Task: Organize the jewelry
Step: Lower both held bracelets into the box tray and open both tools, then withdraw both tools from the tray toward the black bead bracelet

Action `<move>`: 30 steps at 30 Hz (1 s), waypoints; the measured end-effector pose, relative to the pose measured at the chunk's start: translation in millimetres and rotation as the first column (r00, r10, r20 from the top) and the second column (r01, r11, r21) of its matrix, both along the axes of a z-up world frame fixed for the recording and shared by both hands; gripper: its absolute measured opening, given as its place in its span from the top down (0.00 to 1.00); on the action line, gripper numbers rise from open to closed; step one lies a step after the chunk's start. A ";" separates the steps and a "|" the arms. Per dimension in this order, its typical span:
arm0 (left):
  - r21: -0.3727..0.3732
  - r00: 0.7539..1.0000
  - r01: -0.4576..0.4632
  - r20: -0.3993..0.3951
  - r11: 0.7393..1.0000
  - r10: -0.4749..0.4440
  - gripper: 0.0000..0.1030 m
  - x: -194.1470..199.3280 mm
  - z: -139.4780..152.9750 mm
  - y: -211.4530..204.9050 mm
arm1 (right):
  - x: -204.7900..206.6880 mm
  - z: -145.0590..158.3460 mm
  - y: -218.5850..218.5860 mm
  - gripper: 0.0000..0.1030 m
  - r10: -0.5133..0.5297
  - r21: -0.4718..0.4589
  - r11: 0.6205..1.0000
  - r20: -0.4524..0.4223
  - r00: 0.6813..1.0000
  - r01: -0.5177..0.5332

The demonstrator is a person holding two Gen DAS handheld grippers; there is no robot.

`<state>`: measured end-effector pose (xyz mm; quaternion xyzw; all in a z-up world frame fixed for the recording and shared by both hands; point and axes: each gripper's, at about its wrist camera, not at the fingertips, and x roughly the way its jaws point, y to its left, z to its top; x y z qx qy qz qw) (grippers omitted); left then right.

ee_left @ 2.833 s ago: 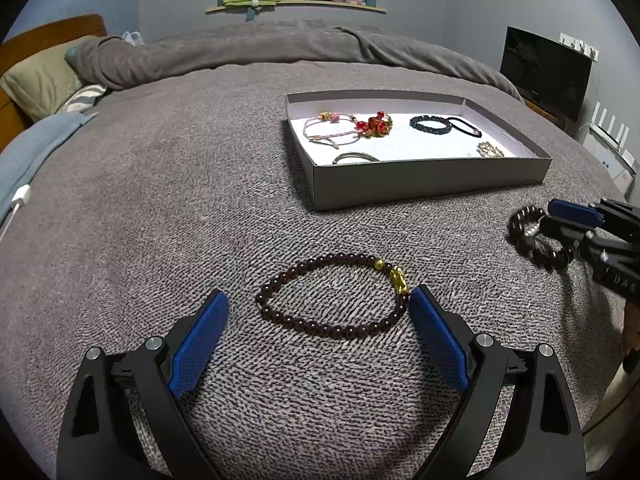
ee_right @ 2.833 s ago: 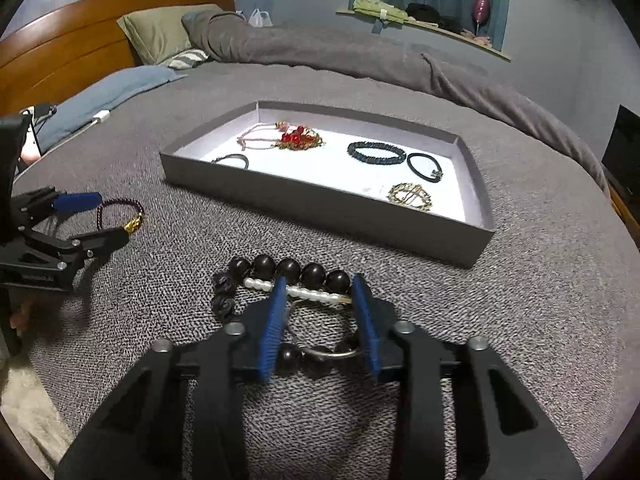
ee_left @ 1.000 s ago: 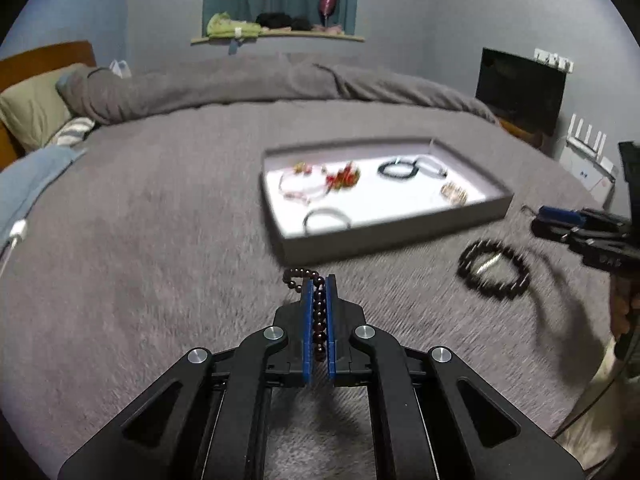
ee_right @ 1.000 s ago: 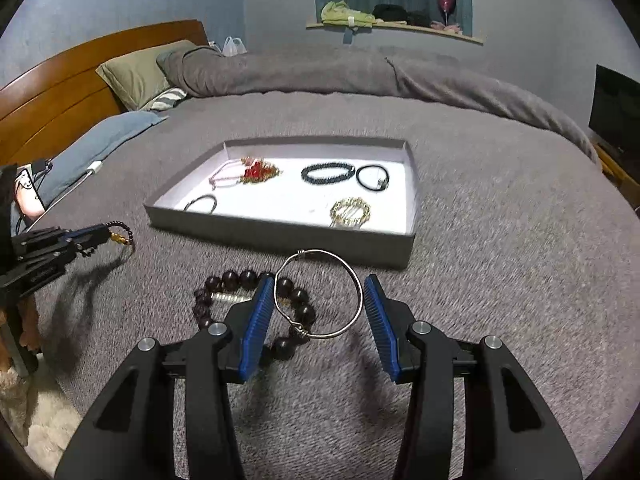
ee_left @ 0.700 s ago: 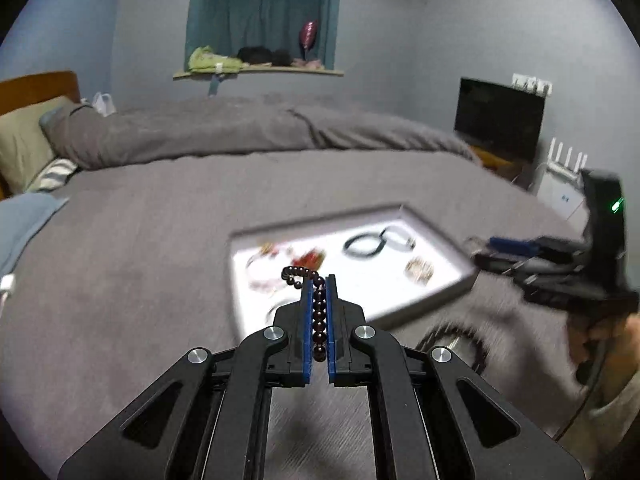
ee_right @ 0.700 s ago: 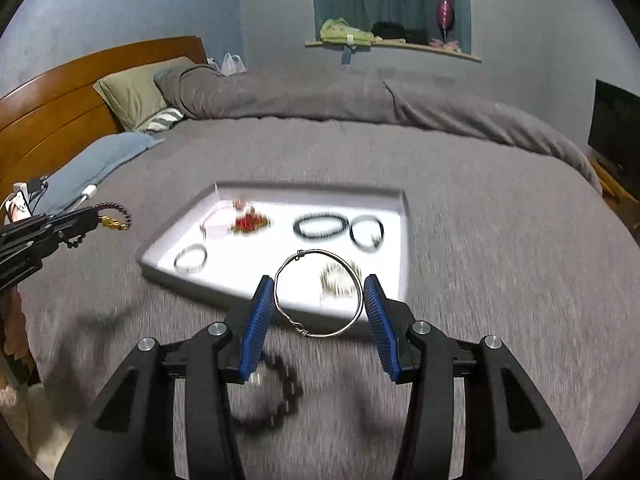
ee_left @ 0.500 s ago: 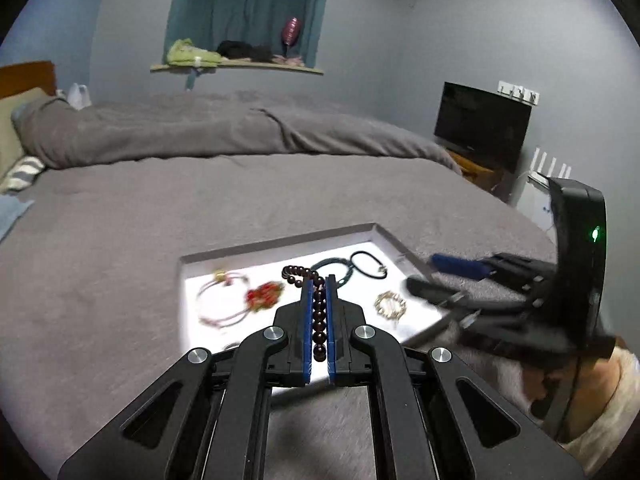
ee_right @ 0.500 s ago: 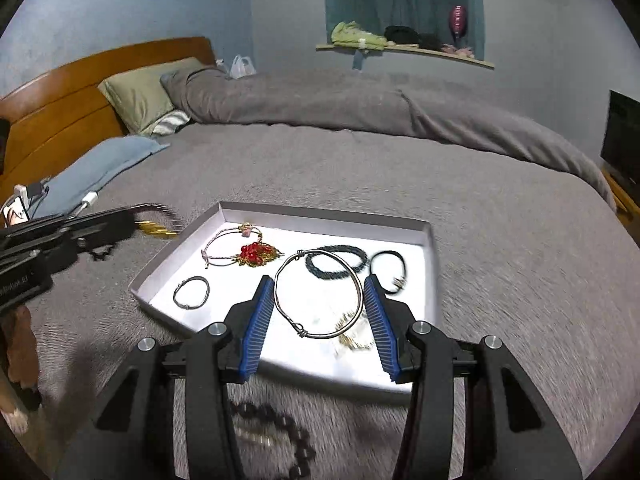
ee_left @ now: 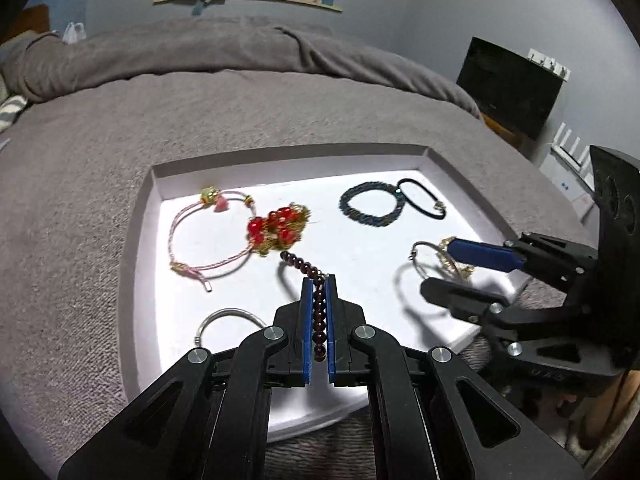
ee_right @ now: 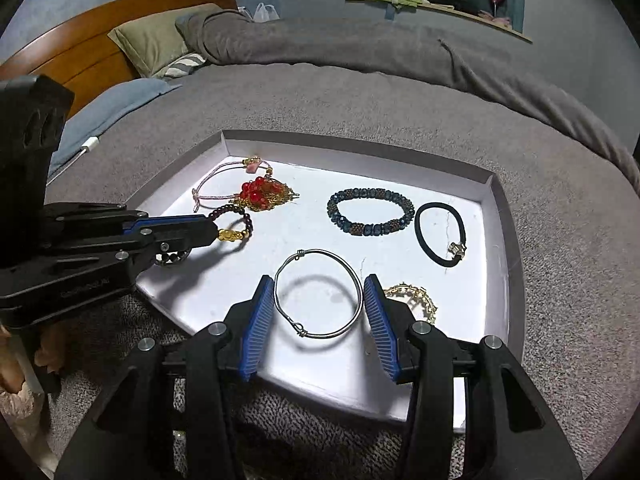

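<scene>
L gripper (ee_left: 319, 292) fingers pinched tight on bead bracelet (ee_right: 232, 224), hanging over tray (ee_right: 496, 184). R gripper (ee_right: 319, 304) fingers part-open, bracing wire bangle (ee_right: 318, 294) above tray floor. Farther in: 5 pcs already lying there, incl. hair tie (ee_right: 440, 234). Left, I judge: drop these 2; any others outside not visible.
</scene>
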<state>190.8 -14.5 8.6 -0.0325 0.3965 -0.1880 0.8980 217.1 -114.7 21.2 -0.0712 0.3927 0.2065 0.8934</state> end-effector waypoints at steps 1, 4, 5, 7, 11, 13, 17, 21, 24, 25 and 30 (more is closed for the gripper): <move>0.001 1.000 0.000 -0.004 1.000 0.000 0.94 1.4 0.0 -0.3 | -0.3 -0.2 0.3 0.55 -0.002 0.000 1.000 -0.003 1.000 0.002; 0.027 1.000 0.005 -0.016 1.000 -0.005 0.94 3.1 -5.0 -4.0 | -0.1 -0.2 -0.2 0.55 -0.008 -0.001 1.000 -0.009 1.000 0.008; 0.040 1.000 0.007 -0.018 0.999 -0.006 0.94 3.7 -6.4 -6.7 | -0.2 0.1 -0.3 0.55 -0.011 -0.001 1.000 -0.010 1.000 0.011; 0.051 1.000 0.008 -0.016 0.999 -0.007 0.94 2.7 -7.3 -6.9 | -0.8 0.4 0.2 0.55 -0.017 -0.008 1.000 -0.007 1.000 0.017; 0.044 1.000 0.014 -0.019 0.999 -0.013 0.94 1.9 -6.8 -5.3 | -0.8 0.3 1.8 0.55 -0.017 -0.010 1.000 -0.007 1.000 0.017; 0.047 1.000 0.014 -0.021 0.999 -0.013 0.93 2.2 -7.3 -5.6 | -1.3 0.3 2.3 0.55 -0.013 -0.009 1.000 -0.008 1.000 0.013; 0.043 1.000 0.015 -0.019 0.999 -0.014 0.88 1.8 -6.1 -4.0 | -2.7 1.6 3.0 0.54 -0.016 -0.016 1.000 0.002 1.000 0.016; 0.042 1.000 0.007 0.010 0.999 -0.008 0.76 -1.2 -1.3 -2.7 | -5.0 4.1 3.1 0.46 -0.014 -0.010 1.000 0.011 1.000 0.014; 0.044 1.000 0.004 0.030 0.999 -0.005 0.75 -3.8 2.7 -2.6 | -7.6 8.1 2.4 0.46 -0.015 -0.007 1.000 0.021 1.000 0.015; 0.046 0.999 0.002 0.035 0.999 -0.004 0.74 -4.4 3.6 -2.8 | -8.4 9.7 1.8 0.46 -0.015 -0.005 1.000 0.026 1.000 0.015; 0.064 0.997 -0.021 0.071 0.998 0.016 0.65 -10.0 9.3 -0.6 | -14.8 17.8 -4.5 0.38 -0.028 0.010 1.000 0.053 0.998 0.028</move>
